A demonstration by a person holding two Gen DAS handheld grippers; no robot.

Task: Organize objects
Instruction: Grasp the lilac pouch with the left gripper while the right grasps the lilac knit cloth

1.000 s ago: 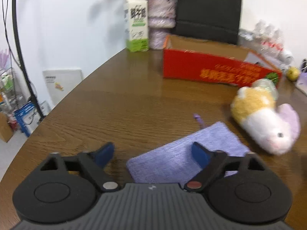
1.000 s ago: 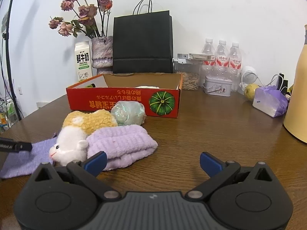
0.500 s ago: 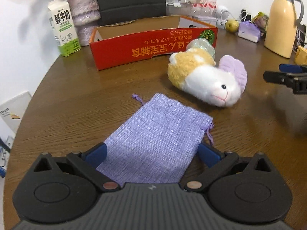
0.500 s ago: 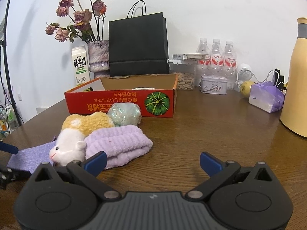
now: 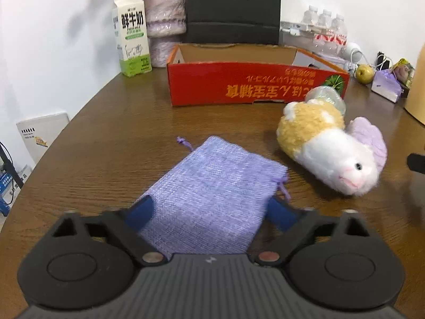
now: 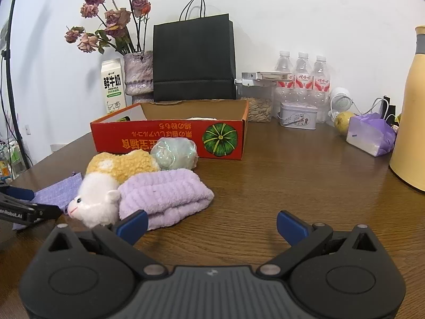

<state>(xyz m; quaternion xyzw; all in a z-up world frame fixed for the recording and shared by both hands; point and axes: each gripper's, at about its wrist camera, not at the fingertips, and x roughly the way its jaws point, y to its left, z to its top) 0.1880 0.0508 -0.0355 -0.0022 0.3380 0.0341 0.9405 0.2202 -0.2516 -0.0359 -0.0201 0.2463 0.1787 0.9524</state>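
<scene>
Table (image 5: 111, 122): a brown wooden top that carries everything; the loose items lie in front of the box, within reach of both grippers.
Red box (image 5: 239, 85): an open, shallow carton standing toward the back of the table, its top clear to receive things; judging by the task, it is the likely place for the loose items.
Plush toy (image 5: 329, 154): a yellow and white animal lying on its side to the right of the pouch and apart from it, nose toward the near edge.
Purple towel (image 6: 164, 194): folded, lying against the toy on its right as the right wrist view shows it; it is untouched.
Pouch (image 5: 212, 194): a flat lilac drawstring bag on the table in front of the box, its near end reaching between the fingers of the left gripper. This looks like the item being taken first.
Wrapped ball (image 6: 175, 152): a pale green bundle in clear film, resting against the front wall of the box behind the toy.
Left gripper (image 5: 209, 210): tilted down over the near end of the pouch, jaws closing with the cloth between them; the blue pads sit at the pouch's two side edges and do not yet seem to pinch it.
Right gripper (image 6: 212, 224): jaws wide apart over bare wood beside the towel, holding nothing, apparently waiting its turn.
</scene>
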